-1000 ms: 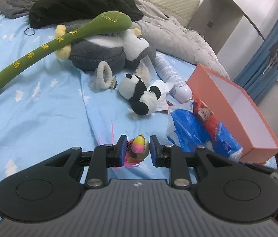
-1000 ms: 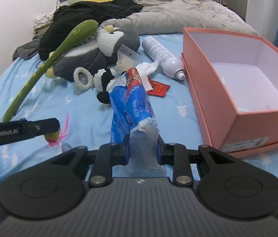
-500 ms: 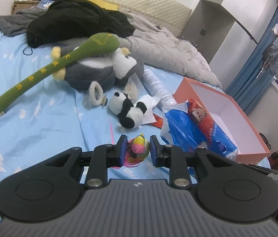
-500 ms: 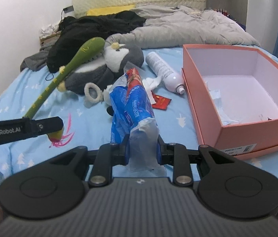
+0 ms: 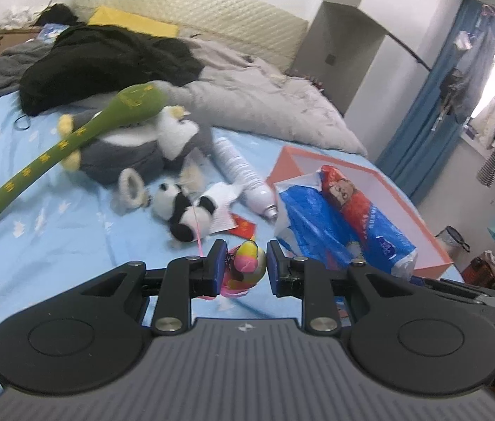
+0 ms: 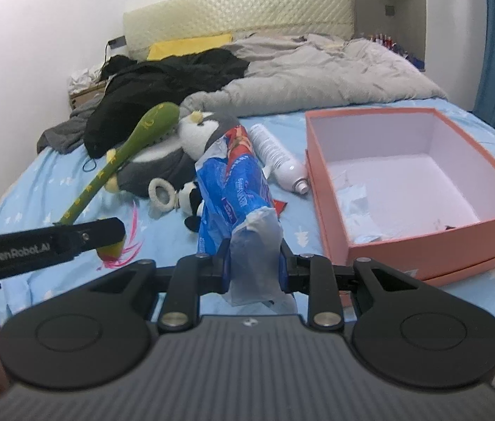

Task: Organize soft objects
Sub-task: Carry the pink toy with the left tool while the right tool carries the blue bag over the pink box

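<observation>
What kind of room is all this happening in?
Most likely a lived-in bedroom. A bed with a blue tree-print sheet and a padded headboard fills the view, a crumpled grey duvet lies on it, and clothes hang by the blue curtain.

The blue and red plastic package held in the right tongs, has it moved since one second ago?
Yes. The blue and red plastic package rose off the light blue bedsheet, toward the open pink cardboard box.

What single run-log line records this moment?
left gripper: shut on small toy | right gripper: shut on blue bag | both clear of bed | box: open
</observation>
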The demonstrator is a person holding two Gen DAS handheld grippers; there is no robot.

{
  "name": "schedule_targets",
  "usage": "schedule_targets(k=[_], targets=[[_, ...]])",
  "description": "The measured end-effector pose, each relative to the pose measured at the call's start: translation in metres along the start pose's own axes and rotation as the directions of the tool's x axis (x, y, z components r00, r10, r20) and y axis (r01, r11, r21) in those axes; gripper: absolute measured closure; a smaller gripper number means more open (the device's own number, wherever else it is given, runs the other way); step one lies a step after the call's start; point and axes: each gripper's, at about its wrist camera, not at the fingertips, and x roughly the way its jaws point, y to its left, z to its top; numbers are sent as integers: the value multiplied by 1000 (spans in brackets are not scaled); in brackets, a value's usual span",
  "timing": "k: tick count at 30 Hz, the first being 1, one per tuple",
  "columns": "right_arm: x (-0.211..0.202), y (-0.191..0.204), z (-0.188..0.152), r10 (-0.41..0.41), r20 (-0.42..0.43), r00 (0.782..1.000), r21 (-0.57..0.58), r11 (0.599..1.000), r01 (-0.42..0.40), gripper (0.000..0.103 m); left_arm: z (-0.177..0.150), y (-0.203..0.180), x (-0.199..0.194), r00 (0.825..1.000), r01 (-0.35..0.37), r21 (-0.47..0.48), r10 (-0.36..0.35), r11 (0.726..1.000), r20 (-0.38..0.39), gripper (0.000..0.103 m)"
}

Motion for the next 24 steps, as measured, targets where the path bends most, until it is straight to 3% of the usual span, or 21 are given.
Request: schedule_targets(k=[15,24], targets=[[-39,-50,5,-94,58,994,74,993,89,74,9,-71,15,993,122,100,-121,987,-12,74],[-44,-89,10,-141,53,989,137,982,132,74,25,-117,42,978,206,159,-202,966,-41,74]])
